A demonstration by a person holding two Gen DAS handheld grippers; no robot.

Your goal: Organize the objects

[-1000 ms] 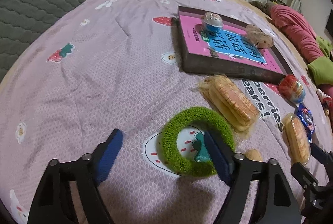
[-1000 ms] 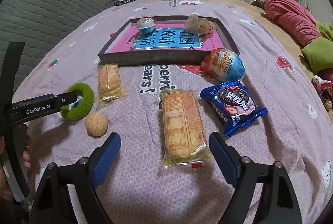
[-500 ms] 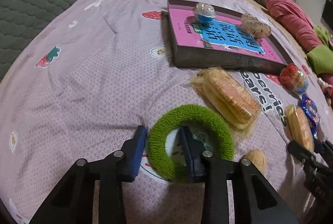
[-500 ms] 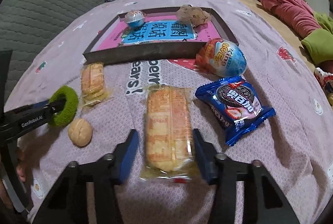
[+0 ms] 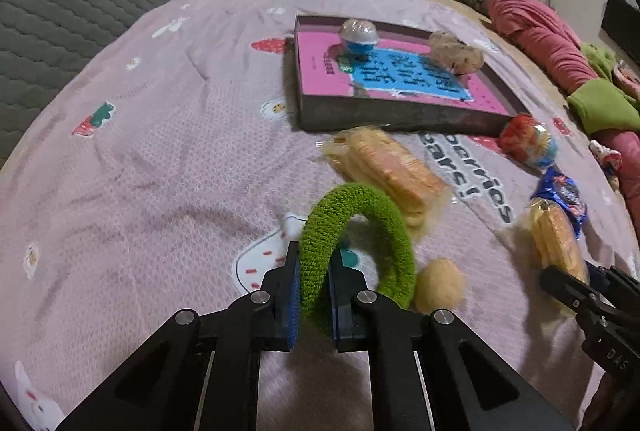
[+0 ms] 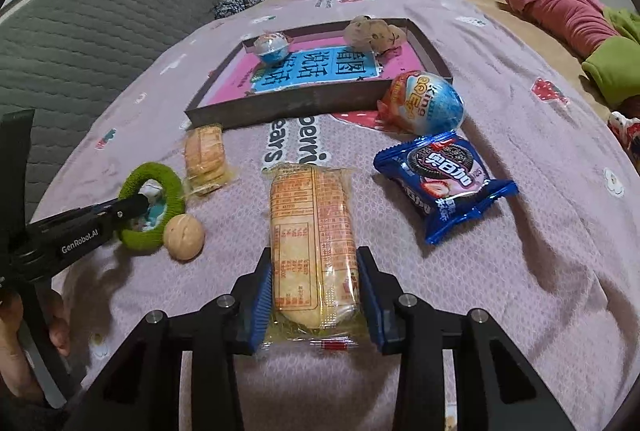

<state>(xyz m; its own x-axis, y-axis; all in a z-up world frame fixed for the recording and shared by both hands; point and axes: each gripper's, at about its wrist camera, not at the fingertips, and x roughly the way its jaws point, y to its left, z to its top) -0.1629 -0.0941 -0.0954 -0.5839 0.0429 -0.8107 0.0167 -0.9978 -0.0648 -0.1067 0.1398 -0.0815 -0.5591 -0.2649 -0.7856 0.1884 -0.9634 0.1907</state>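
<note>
My left gripper is shut on the near side of a fuzzy green ring, which stands tilted up off the pink bedspread. In the right wrist view the same green ring is at the left, with the left gripper reaching into it. My right gripper is closing on a long cracker packet. Its blue pads press the packet's two long sides. A shallow dark tray with a pink and blue bottom lies farther back.
A round walnut-like thing and a second cracker packet lie by the ring. A blue Oreo pack and a Kinder egg lie right. A small egg and a brown lump are inside the tray. A person's hand is at the lower left.
Both grippers went from wide open to closed. The left one shut on the green ring and tipped it up. The right one closed around the long cracker packet.
</note>
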